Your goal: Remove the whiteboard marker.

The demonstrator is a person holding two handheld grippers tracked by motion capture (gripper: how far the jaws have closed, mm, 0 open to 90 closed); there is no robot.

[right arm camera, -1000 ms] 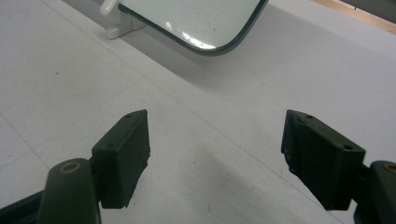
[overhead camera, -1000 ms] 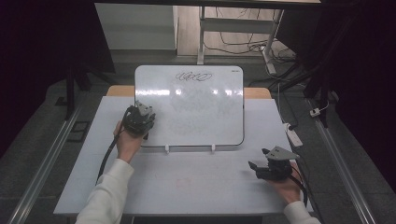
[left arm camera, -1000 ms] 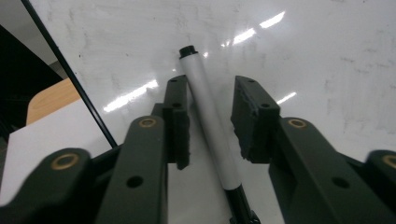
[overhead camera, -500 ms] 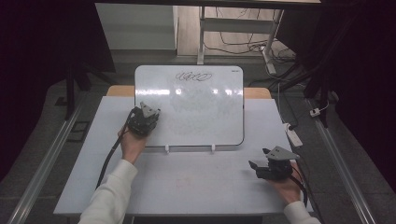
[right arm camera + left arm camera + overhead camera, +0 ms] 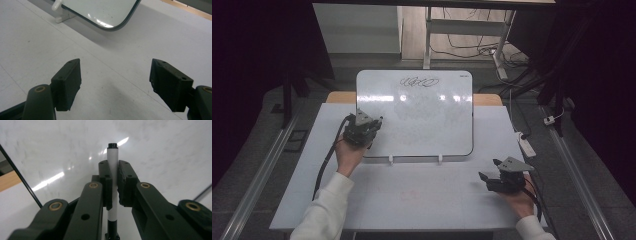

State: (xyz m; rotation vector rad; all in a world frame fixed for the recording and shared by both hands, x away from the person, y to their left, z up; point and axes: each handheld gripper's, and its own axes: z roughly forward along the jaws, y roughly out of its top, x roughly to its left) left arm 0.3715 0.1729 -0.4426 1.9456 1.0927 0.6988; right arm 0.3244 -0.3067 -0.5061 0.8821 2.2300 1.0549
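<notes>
Left gripper view: marker in tool.

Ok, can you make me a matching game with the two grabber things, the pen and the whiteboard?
Things:
1. left gripper
2. right gripper
3. marker
4. whiteboard

States or places:
A. standing on two small white feet, with a black scribble near its top
B. open, with nothing between its jaws, low over the table
C. white barrel with a black end, pinched between two jaws
D. shut, at the board's left edge

Pairs: 1-D, 2-B, 3-C, 4-A
</notes>
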